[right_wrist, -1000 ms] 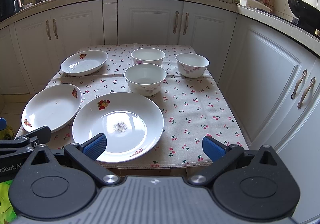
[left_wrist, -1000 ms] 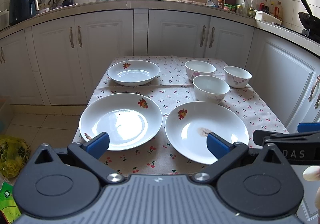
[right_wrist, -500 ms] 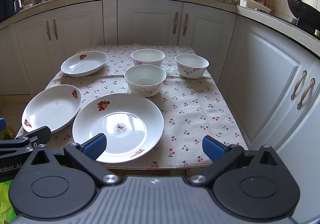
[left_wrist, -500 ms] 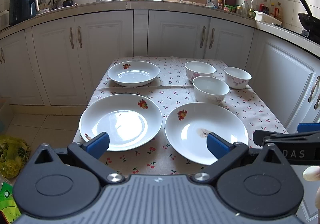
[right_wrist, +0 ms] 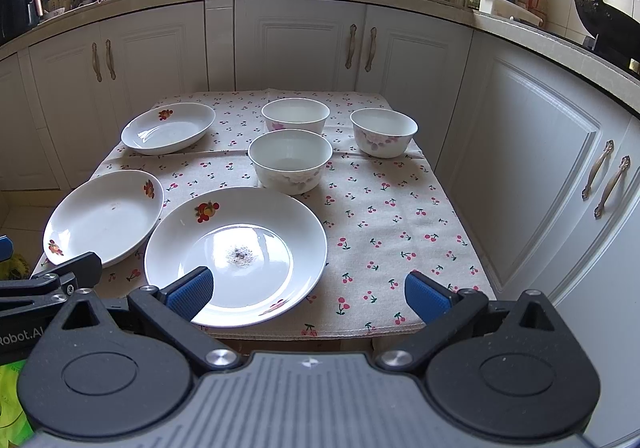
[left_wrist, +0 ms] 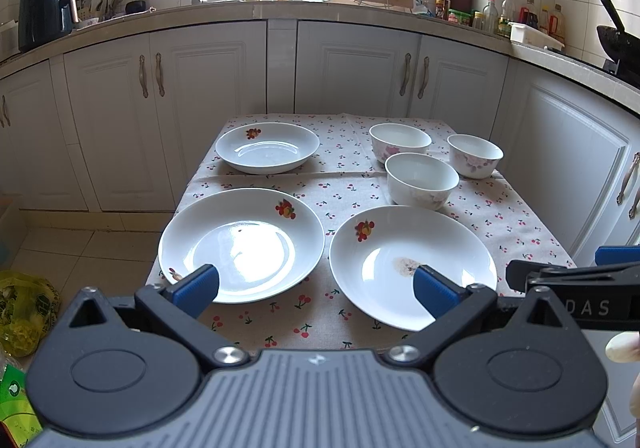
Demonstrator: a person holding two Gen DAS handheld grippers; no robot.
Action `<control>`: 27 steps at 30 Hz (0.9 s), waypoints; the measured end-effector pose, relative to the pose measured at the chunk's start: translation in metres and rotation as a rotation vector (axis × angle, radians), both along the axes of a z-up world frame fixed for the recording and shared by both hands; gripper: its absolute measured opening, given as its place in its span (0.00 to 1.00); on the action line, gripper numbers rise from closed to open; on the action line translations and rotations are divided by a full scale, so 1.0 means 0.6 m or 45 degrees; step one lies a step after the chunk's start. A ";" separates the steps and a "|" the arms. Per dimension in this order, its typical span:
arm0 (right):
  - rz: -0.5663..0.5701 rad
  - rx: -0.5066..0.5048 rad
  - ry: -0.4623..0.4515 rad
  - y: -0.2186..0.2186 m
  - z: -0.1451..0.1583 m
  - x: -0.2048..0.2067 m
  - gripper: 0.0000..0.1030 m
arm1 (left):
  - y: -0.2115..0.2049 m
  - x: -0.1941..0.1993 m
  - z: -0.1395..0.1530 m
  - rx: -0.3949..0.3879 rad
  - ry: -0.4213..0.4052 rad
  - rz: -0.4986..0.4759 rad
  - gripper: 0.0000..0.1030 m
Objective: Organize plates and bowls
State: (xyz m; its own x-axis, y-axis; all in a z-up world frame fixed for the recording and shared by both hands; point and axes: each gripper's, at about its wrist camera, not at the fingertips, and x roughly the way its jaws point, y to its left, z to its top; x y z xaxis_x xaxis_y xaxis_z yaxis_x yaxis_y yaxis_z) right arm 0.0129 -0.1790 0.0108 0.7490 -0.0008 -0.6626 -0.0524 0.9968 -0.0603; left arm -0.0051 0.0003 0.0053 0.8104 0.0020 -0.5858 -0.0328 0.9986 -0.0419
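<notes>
I have both claws short of the surface [right_wrist: 400, 216], near its front edge; the left claw [left_wrist: 316, 288] stands wide open and holds nothing; the right claw [right_wrist: 308, 294] likewise stands wide open and empty. Nothing is stacked; I judge the task at its opening step, approach before the first pick.

Landmark taken: the soiled plate [right_wrist: 236, 252], which carries a dark residue at its centre and sits at the front of the surface. Findings relative to it:
- 1 clean plate [right_wrist: 104, 216] just beside it on its left, rims close, contact not determinable;
- 1 smaller deep plate [right_wrist: 168, 127] behind and to the left, well apart;
- the nearest bowl [right_wrist: 290, 160] directly behind it, rim very near the plate's far edge;
- 2 further bowls [right_wrist: 295, 114] [right_wrist: 383, 131] behind that, 1 straight back and 1 back to the right;
- bare cloth to its right.

In the left wrist view the left claw frames the gap between the clean plate [left_wrist: 240, 244] and the soiled plate [left_wrist: 412, 264]; the right claw's left finger overlaps the soiled plate's near rim in its own view.

My judgement: the next move calls for advancing 1 claw low to a plate rim and pinching it at the edge; the plates lie flat on cloth, so getting a finger under the lip may be awkward; the glaze looks slippery.
</notes>
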 end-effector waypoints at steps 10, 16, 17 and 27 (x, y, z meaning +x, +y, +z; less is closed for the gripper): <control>0.000 0.001 -0.004 -0.001 0.001 0.001 1.00 | -0.001 0.000 0.006 0.004 -0.011 -0.003 0.99; -0.001 0.000 -0.003 -0.002 0.002 0.003 1.00 | 0.000 0.002 0.005 0.003 -0.009 -0.005 0.99; -0.001 0.000 -0.002 -0.002 0.002 0.003 1.00 | -0.001 0.003 0.006 0.003 -0.008 -0.005 0.99; 0.017 -0.006 -0.004 0.001 0.001 0.012 1.00 | 0.002 0.010 0.003 0.006 -0.020 -0.019 0.99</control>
